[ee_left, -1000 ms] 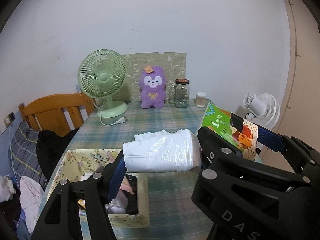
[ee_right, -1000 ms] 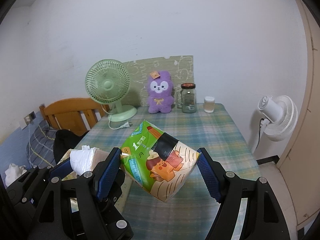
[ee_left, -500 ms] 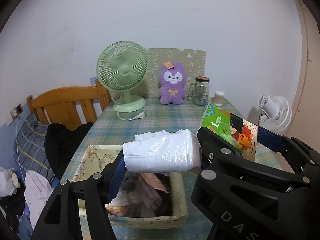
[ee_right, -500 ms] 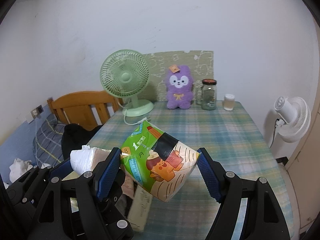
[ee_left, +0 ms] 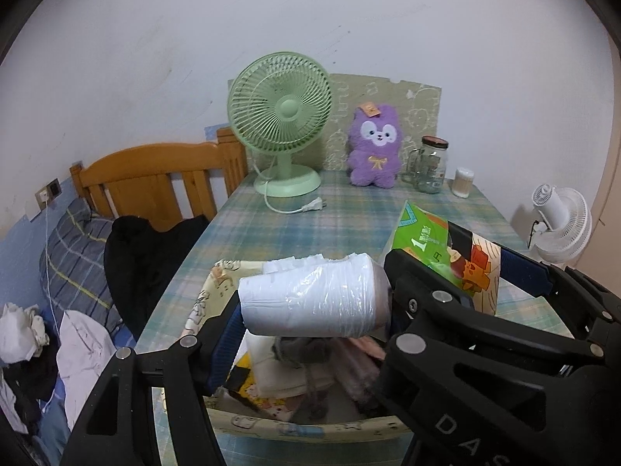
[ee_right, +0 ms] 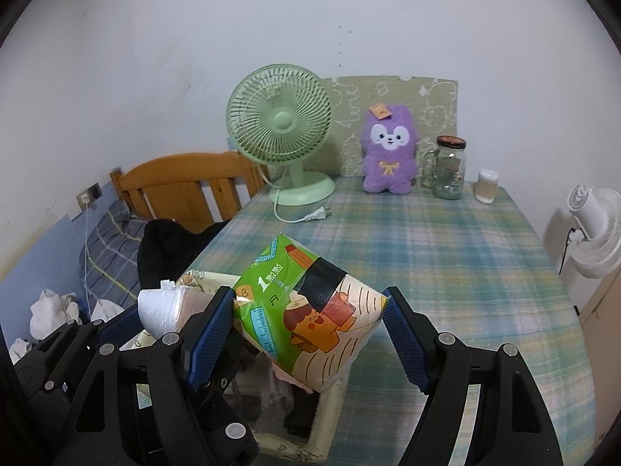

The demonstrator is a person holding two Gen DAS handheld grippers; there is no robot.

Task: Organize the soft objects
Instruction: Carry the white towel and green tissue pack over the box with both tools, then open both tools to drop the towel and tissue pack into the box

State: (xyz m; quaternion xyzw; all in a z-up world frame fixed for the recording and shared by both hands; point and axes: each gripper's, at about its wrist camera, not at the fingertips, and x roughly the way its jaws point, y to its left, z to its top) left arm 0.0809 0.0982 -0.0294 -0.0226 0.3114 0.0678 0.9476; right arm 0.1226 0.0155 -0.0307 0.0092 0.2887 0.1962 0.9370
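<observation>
My left gripper (ee_left: 310, 310) is shut on a white plastic-wrapped roll (ee_left: 310, 303) and holds it above a cream cartoon-print fabric basket (ee_left: 209, 295) filled with soft clothes. My right gripper (ee_right: 306, 334) is shut on a green and orange tissue pack (ee_right: 306, 318), held over the same basket (ee_right: 318, 439). The pack also shows in the left wrist view (ee_left: 438, 248), to the right of the roll. The roll shows in the right wrist view (ee_right: 163, 310), to the left of the pack. A purple plush toy (ee_left: 374, 147) sits at the back of the table.
On the plaid table (ee_right: 446, 256) stand a green desk fan (ee_left: 281, 124) with loose plug, a glass jar (ee_left: 431, 165) and a small container (ee_left: 462, 182). A wooden headboard (ee_left: 155, 182), a black garment (ee_left: 147, 252) and bedding lie left. A white fan (ee_left: 562, 225) stands right.
Both grippers have pulled back and tilted down with their loads. The basket has come nearer and its contents now show below them. The grips have not changed.
</observation>
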